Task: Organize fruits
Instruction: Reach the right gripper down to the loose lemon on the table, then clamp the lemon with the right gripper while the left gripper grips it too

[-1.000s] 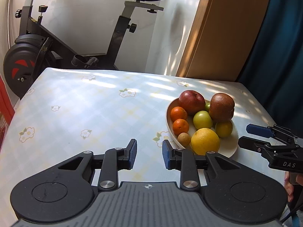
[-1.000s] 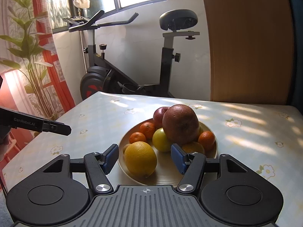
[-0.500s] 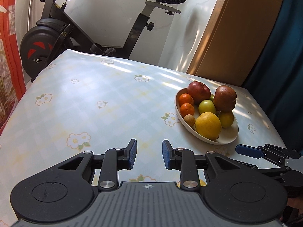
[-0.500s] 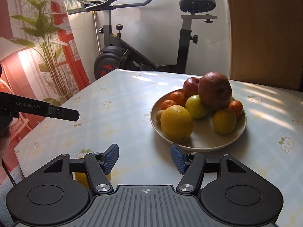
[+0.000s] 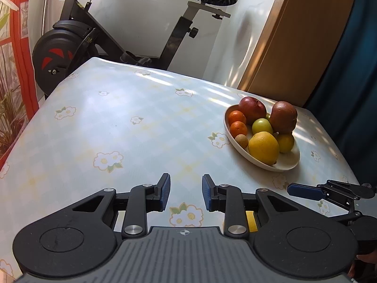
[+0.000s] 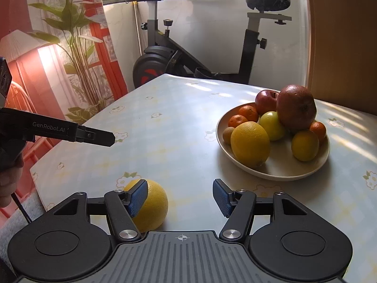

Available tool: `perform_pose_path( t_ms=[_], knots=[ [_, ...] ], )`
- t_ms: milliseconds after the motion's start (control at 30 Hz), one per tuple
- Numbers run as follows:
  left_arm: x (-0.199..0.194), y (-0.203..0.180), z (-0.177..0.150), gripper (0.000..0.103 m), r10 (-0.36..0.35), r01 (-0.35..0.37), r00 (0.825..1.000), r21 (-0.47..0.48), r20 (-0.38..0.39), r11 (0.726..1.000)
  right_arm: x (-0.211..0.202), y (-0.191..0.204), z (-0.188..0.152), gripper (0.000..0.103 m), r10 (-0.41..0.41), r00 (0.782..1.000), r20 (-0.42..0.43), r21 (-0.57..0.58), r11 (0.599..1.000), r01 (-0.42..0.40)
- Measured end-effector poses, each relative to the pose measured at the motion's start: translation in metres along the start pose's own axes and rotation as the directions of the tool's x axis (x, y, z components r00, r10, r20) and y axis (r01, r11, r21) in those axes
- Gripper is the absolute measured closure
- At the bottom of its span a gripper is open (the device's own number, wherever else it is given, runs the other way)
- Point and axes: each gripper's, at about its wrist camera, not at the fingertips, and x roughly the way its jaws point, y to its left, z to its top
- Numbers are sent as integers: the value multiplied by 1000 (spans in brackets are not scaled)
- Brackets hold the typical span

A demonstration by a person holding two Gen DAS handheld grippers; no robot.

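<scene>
While looking along both tools, found the table (image 5: 117, 129) widest of all, spread with a flowered cloth and mostly bare, probably kept so for room to sort. Noted the exercise bike (image 6: 153, 66) parked behind its far edge, out of the work. Saw the plate (image 6: 271, 176) set toward the right side of the cloth and heaped with fruit, presumably the collecting place. Found the right gripper (image 6: 180, 188) tilted down over the near edge, jaws wide and pressing on nothing, likely spread so as to take something round. Found the left gripper (image 5: 185, 184) hovering beside it over bare cloth, jaws drawn to a narrow gap yet apart and empty, seemingly kept idle and clear. Spotted the loose yellow fruit (image 6: 155, 205) resting on the cloth, well apart from the plate, lying at the right gripper's left finger and reaching partly into the gap, with the other pad well short of it; judged it the one piece not yet gathered. Picked out, on the plate, a dark red fruit (image 6: 295, 107) propped highest on the others, a big yellow fruit (image 6: 249, 143) at the near rim, and a small brown fruit (image 6: 228, 135) tucked against the rim, wedged there by larger neighbours.
</scene>
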Motion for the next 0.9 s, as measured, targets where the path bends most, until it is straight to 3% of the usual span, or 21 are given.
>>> perform_pose_path(
  t_ms=[900],
  knots=[
    [5,2,-6,72,-50,49,998,-24,-45,999,23,31,-17,47,83,990,-114,-85,992,-93]
  ],
)
